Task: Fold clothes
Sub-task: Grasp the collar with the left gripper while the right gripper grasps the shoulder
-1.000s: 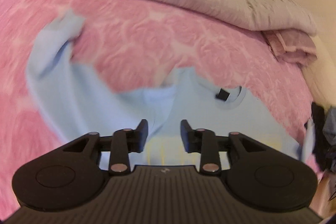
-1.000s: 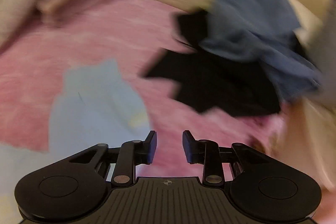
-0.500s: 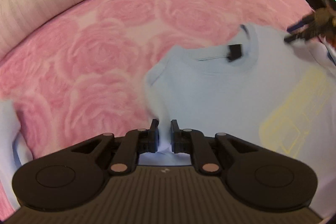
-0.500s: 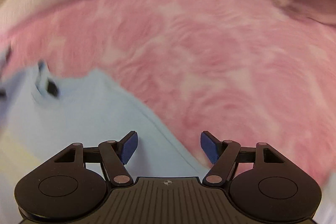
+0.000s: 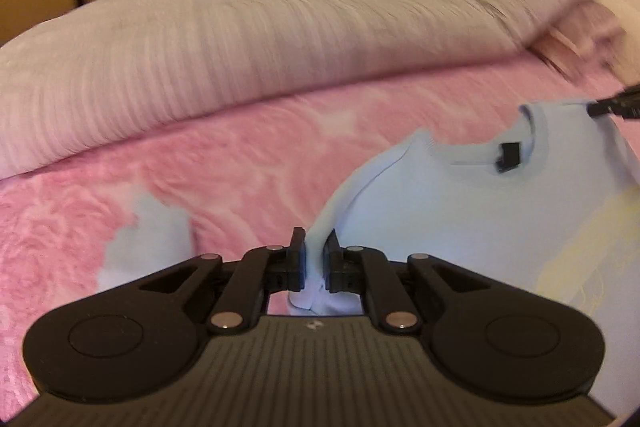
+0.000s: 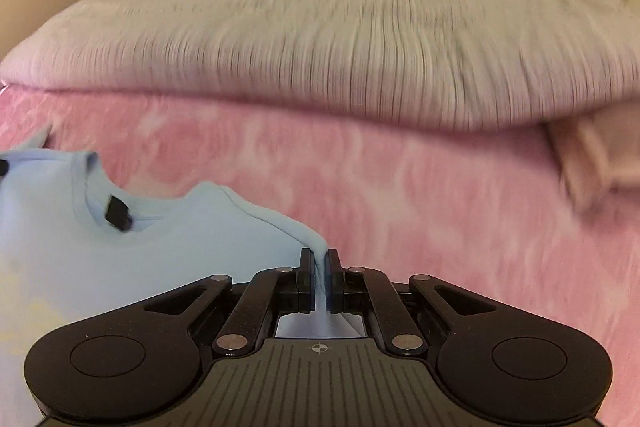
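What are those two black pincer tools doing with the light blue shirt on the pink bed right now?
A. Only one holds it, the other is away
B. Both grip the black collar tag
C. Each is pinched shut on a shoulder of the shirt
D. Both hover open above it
C: the left gripper and the right gripper each have blue cloth squeezed between closed fingers, either side of the light blue shirt collar.

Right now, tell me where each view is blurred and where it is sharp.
Left wrist view: the left gripper and the light blue shirt it pinches are fairly sharp; the grey quilt smears toward the right edge. Right wrist view: the right gripper is crisp; the quilt and the pink blanket are streaked by motion.
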Motion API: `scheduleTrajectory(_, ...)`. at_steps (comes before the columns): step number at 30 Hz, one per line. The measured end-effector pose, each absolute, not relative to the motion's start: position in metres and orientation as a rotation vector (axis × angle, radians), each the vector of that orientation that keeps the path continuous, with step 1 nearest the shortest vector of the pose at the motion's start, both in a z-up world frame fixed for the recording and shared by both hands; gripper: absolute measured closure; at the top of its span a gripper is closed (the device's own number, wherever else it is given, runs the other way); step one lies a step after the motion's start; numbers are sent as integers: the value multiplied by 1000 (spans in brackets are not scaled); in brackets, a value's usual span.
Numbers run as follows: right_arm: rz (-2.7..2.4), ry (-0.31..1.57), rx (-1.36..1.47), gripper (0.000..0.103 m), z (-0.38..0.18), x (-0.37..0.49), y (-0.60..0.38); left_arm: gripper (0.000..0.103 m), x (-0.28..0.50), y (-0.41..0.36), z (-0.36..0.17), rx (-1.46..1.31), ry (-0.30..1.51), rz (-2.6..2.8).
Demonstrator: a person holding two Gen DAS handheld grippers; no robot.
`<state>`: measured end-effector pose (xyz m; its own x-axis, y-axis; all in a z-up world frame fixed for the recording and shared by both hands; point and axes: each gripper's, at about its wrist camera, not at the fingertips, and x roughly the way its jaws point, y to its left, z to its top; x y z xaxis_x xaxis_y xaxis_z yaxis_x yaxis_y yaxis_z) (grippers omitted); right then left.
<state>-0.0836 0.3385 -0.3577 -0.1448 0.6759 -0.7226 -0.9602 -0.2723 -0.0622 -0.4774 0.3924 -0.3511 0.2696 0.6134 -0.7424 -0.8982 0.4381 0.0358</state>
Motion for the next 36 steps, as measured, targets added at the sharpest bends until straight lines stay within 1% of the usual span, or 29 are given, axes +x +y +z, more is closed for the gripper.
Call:
scheduleTrajectory(1, 1692, 489, -784, 100, -364, -93, 351, 85, -475, 400, -355, -445, 780, 1089)
scheduleTrajectory(3, 1637, 574, -838, 98, -384, -103, 374, 76, -468, 410, -368, -465, 843, 1140)
scheduleTrajectory(4, 1614, 615, -856, 94, -392, -105, 380, 76, -468, 412, -372, -474, 865, 1161)
scheduleTrajectory(5, 1595, 646, -859, 87, -397, -105, 382, 76, -470, 411, -374, -491, 868, 1177)
scheduleTrajectory(6, 1582, 659, -839, 83, -397, -104, 378, 76, -480, 406, -373, -512, 855, 1194)
scheduleTrajectory(7, 1568, 670, -816, 76, -396, -102, 374, 72, -490, 401, -371, -534, 840, 1212)
scheduleTrajectory(8, 1557, 685, -780, 68, -394, -97, 364, 71, -501, 396, -370, -555, 824, 1229)
scheduleTrajectory(10, 1557, 731, -724, 63, -389, -86, 351, 70, -524, 393, -367, -598, 799, 1272)
scheduleTrajectory(11, 1548, 750, -707, 62, -387, -82, 345, 68, -537, 397, -367, -620, 789, 1299)
scheduleTrajectory(13, 1511, 772, -704, 62, -383, -73, 328, 58, -563, 404, -366, -662, 770, 1353)
scheduleTrajectory(15, 1454, 792, -705, 62, -376, -64, 304, 49, -588, 412, -365, -705, 751, 1407)
scheduleTrajectory(18, 1349, 881, -658, 62, -373, -44, 279, 49, -617, 437, -384, -875, 695, 1440)
scheduleTrajectory(19, 1314, 911, -642, 62, -372, -37, 271, 50, -626, 444, -393, -949, 668, 1435)
scheduleTrajectory(20, 1277, 947, -617, 61, -372, -30, 265, 53, -633, 448, -402, -1025, 625, 1418)
scheduleTrajectory(21, 1241, 983, -591, 61, -372, -23, 258, 71, -638, 450, -409, -1084, 576, 1397)
scheduleTrajectory(22, 1204, 1018, -565, 61, -373, -16, 252, 103, -642, 451, -416, -1140, 525, 1375)
scheduleTrajectory(23, 1167, 1053, -538, 61, -373, -9, 246, 103, -643, 449, -418, -1164, 499, 1387)
scheduleTrajectory(24, 1139, 1082, -518, 61, -373, -3, 240, 103, -642, 441, -413, -1128, 474, 1416)
scheduleTrajectory(27, 1096, 1135, -468, 61, -370, 7, 223, 103, -647, 404, -384, -932, 387, 1529)
scheduleTrajectory(30, 1109, 1117, -482, 61, -363, 3, 213, 103, -681, 347, -345, -828, 205, 1707)
scheduleTrajectory(32, 1123, 1115, -501, 61, -363, -5, 207, 103, -706, 299, -323, -770, 153, 1839)
scheduleTrajectory(34, 1146, 1128, -523, 61, -367, -13, 202, 103, -727, 260, -317, -758, 183, 1953)
scheduleTrajectory(36, 1168, 1141, -545, 61, -371, -22, 196, 101, -747, 230, -339, -881, 283, 2032)
